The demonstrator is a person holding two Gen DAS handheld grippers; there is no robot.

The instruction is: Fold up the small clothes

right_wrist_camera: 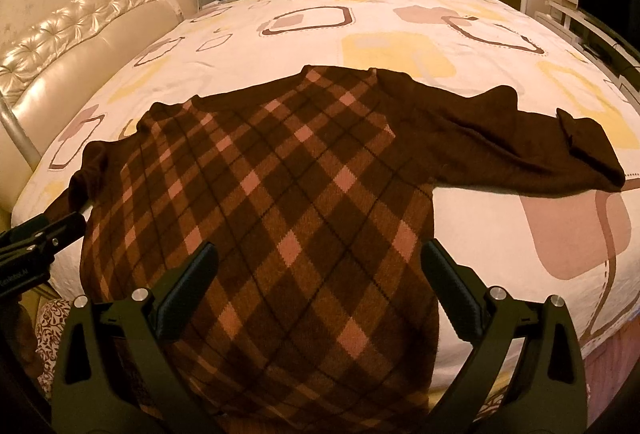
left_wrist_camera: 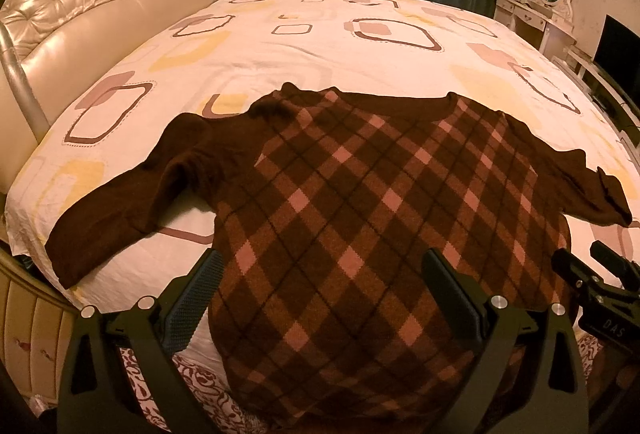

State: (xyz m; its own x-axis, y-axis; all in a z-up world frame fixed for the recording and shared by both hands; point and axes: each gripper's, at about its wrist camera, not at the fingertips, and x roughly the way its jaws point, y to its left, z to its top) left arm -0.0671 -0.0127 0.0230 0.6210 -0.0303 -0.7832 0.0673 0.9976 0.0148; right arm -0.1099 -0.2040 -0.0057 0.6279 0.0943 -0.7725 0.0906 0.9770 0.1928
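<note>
brown argyle sweater (left_wrist_camera: 352, 202), spread flat, sleeves outstretched

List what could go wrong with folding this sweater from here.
1. The sweater's hem hangs over the near edge of the bed, so a tug there might drag it off.
2. The left sleeve lies bunched and creased; folding it unsmoothed would probably leave a lump.
3. The right sleeve's cuff is turned back and may stay doubled.

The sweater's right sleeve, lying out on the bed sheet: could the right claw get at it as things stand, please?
Probably yes. The right sleeve lies flat and uncovered on the bed sheet, ahead and to the right of the open right claw, with nothing between them.
</note>
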